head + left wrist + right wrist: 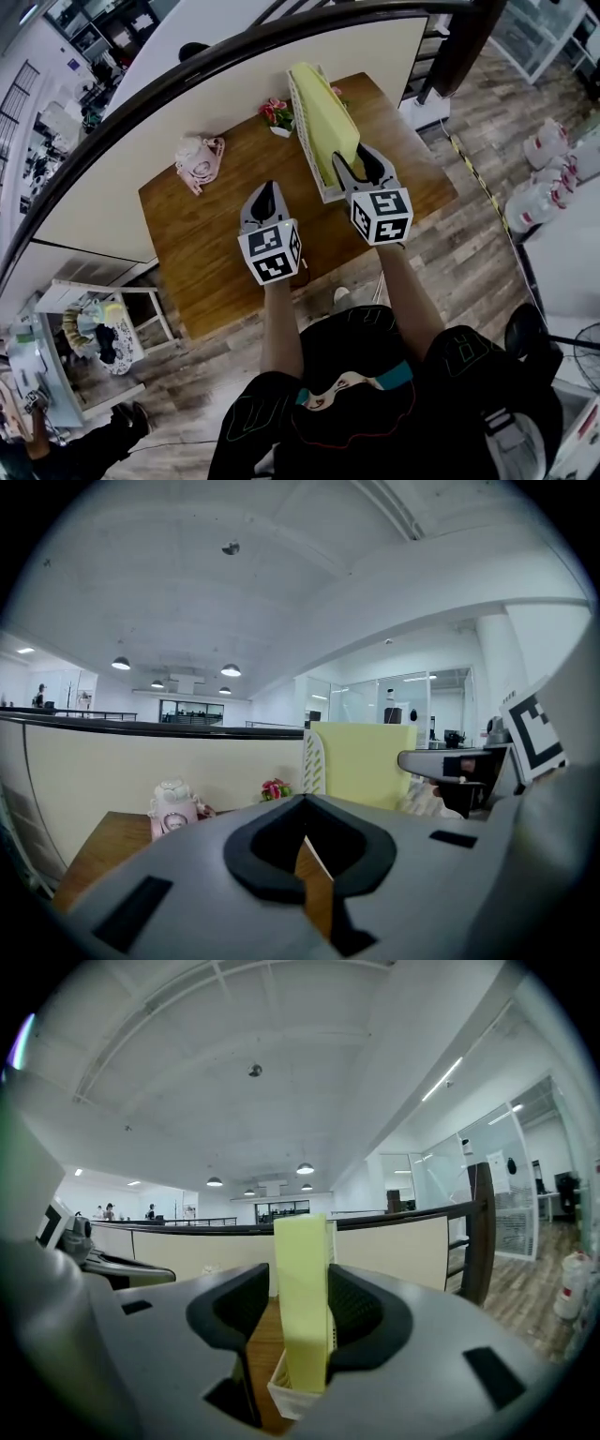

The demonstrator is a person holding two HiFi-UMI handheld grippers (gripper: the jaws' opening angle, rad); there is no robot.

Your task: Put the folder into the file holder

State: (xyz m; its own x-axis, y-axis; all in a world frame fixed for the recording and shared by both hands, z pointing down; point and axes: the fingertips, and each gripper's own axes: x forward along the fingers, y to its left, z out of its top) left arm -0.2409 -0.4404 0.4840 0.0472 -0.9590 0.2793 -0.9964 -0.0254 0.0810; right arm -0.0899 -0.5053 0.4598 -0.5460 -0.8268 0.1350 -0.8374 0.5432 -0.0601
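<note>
wood tbl (pixel 202 258) by railing (pixel 161 728), plank floor (pixel 469 253) | L fingers (pixel 169 869) closed | R fingers (pixel 225 1316) apart (astride folder (pixel 302 1288) in holder (pixel 289 1399))

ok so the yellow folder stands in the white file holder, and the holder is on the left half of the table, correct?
Not quite. The file holder is on the right half of the table, not the left; the head view shows it. The rest holds: the yellow folder stands in the white holder.
</note>
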